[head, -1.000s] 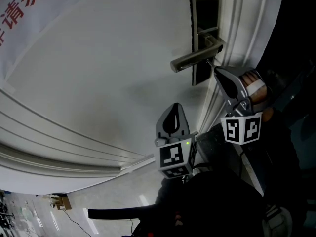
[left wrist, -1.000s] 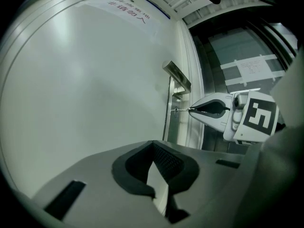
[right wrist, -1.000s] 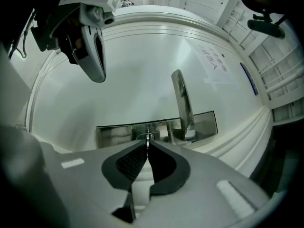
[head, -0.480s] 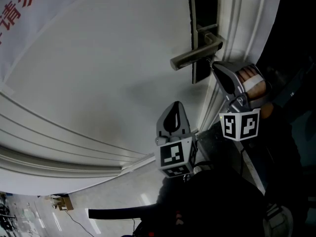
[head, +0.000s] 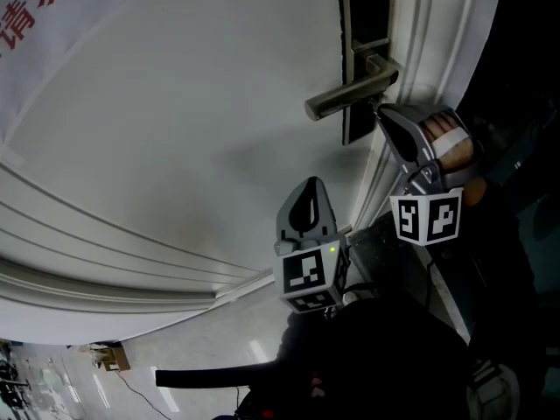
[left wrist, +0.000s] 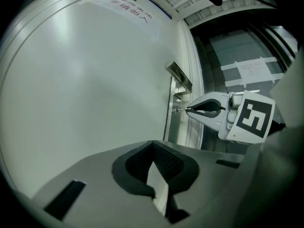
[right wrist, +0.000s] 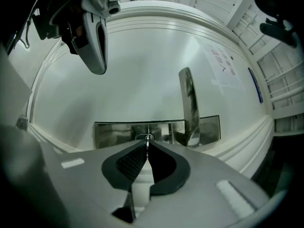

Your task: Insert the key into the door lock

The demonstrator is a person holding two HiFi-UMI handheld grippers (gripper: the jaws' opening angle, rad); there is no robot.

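Right gripper [head: 381, 117], clenching the key [left wrist: 182, 110] at the lock [right wrist: 114, 133], is needing straight, level pushing; left gripper [head: 310, 187] is hanging closed, empty.

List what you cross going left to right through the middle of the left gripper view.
white door → lock plate → key → right gripper, shut on the key. The door handle is left out because it overlaps the key and plate.
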